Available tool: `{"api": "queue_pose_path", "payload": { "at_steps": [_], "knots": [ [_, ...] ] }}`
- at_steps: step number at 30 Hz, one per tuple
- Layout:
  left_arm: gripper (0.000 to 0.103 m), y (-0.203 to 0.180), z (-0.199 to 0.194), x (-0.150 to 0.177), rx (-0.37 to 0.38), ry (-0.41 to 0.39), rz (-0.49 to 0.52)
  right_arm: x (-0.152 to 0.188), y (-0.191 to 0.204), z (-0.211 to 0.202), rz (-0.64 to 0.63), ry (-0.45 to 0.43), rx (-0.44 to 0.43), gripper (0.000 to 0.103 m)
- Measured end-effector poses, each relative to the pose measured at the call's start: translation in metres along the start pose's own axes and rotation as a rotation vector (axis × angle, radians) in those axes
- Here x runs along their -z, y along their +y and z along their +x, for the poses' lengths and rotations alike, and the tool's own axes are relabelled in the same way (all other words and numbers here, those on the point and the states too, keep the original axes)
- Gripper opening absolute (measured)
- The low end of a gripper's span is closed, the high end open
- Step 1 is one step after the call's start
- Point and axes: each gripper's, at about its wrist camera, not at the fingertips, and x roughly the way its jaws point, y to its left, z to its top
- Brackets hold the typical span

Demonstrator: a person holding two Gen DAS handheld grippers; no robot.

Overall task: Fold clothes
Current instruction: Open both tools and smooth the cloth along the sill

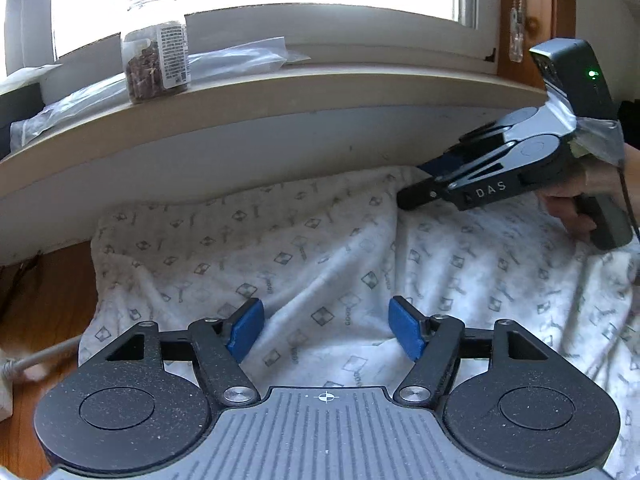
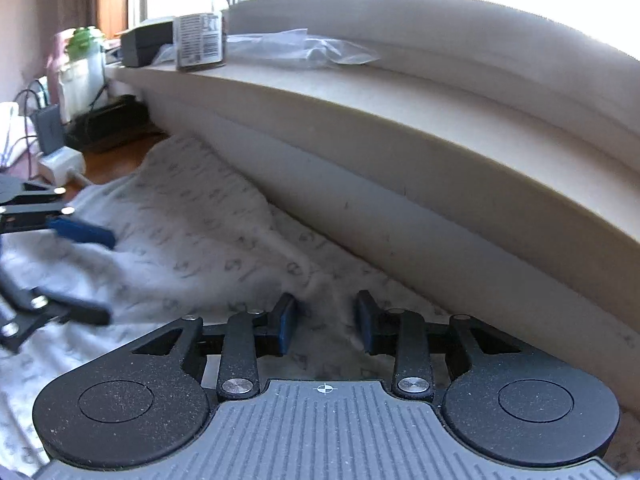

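Note:
A white garment with a small grey print (image 1: 320, 248) lies spread and wrinkled on a wooden surface, its far edge bunched against the wall under a window sill. My left gripper (image 1: 326, 328) hovers over its near middle, blue pads wide open with only cloth below them. In the right wrist view the left gripper (image 2: 100, 276) shows blurred at the left edge. My right gripper (image 1: 414, 184), held by a hand, hangs over the garment's far right part near the wall. Its jaws (image 2: 326, 322) stand narrowly apart above a ridge of the garment (image 2: 208, 240), gripping nothing.
The window sill (image 1: 280, 96) juts out above the cloth's far edge and carries a glass jar (image 1: 156, 44), a plastic bag (image 1: 240, 60) and a black box (image 2: 144, 44). Bare wood (image 1: 44, 300) lies left of the garment, with a white charger (image 2: 60, 166) and cables.

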Motion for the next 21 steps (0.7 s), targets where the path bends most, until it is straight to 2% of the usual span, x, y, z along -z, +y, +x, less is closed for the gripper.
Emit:
{"api": "queue_pose_path", "payload": {
  "at_steps": [2, 4, 8, 10, 12, 14, 16, 19, 21],
  "knots": [
    [0.076, 0.001, -0.001, 0.000, -0.002, 0.002, -0.001, 0.002, 0.004, -0.007, -0.012, -0.001, -0.003, 0.035],
    [0.077, 0.001, 0.001, 0.000, -0.003, 0.002, 0.003, 0.005, 0.004, -0.026, -0.033, -0.022, -0.005, 0.040],
    [0.078, 0.004, 0.001, 0.001, 0.005, 0.004, 0.007, 0.028, -0.028, -0.079, -0.042, -0.031, 0.038, 0.050],
    [0.078, 0.007, 0.002, 0.001, 0.012, 0.005, 0.002, 0.042, -0.049, -0.104, -0.040, -0.023, 0.071, 0.050],
    [0.079, 0.007, 0.006, -0.003, 0.004, 0.004, 0.006, 0.065, -0.084, -0.121, 0.010, 0.029, 0.140, 0.047],
    [0.079, 0.001, 0.007, -0.006, -0.023, 0.003, 0.028, 0.087, -0.117, -0.136, 0.068, 0.070, 0.202, 0.038],
    [0.079, -0.008, 0.008, -0.013, -0.060, -0.006, 0.055, 0.104, -0.142, -0.149, 0.112, 0.084, 0.246, 0.038],
    [0.076, -0.018, 0.013, -0.031, -0.035, -0.039, 0.029, 0.127, -0.173, -0.165, 0.166, 0.098, 0.305, 0.037],
    [0.074, -0.022, 0.023, -0.047, -0.007, -0.045, 0.006, 0.141, -0.187, -0.170, 0.197, 0.102, 0.335, 0.041]
  ]
}}
